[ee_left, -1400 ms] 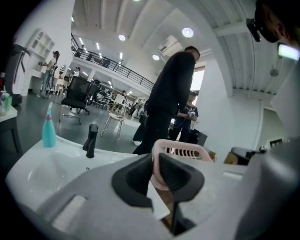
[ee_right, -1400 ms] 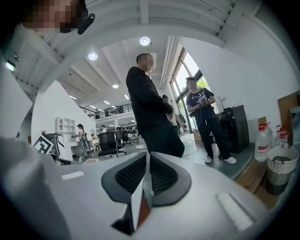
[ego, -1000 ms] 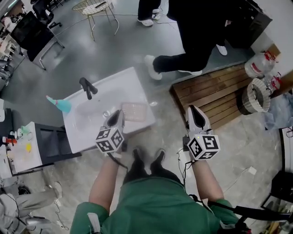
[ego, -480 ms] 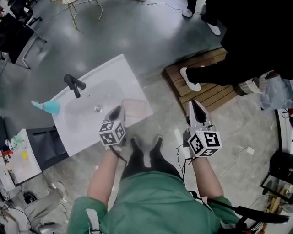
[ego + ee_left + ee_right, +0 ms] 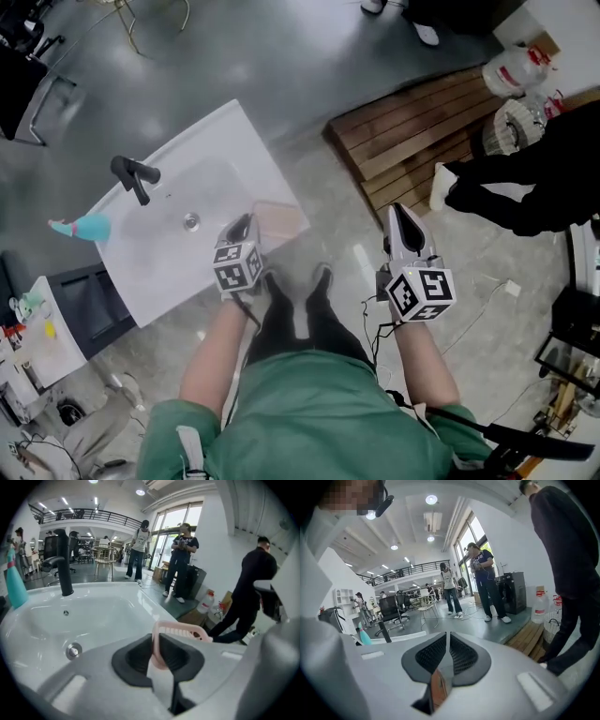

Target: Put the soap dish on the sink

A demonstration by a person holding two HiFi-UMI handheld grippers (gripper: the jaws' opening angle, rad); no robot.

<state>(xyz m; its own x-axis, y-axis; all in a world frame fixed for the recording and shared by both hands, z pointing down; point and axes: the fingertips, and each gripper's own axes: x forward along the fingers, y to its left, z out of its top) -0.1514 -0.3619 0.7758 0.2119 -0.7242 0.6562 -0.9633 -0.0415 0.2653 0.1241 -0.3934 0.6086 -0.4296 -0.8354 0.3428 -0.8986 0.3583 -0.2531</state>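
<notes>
Clamping the dish (image 5: 183,631) rim at the sink (image 5: 216,159) edge, left hand-held gripper (image 5: 246,223) may tip it off; right hand-held gripper (image 5: 401,217) closed, empty.

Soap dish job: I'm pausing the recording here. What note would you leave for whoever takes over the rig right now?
Left gripper: shut on the soap dish, gripping its rim.
Right gripper: shut, empty, over the floor beside the sink.
Soap dish: at the sink's corner, opposite the faucet; unclear whether it rests on the rim.
Done: soap dish is at the sink.
Left: set it flat on the rim, open the jaws, pull back.
</notes>
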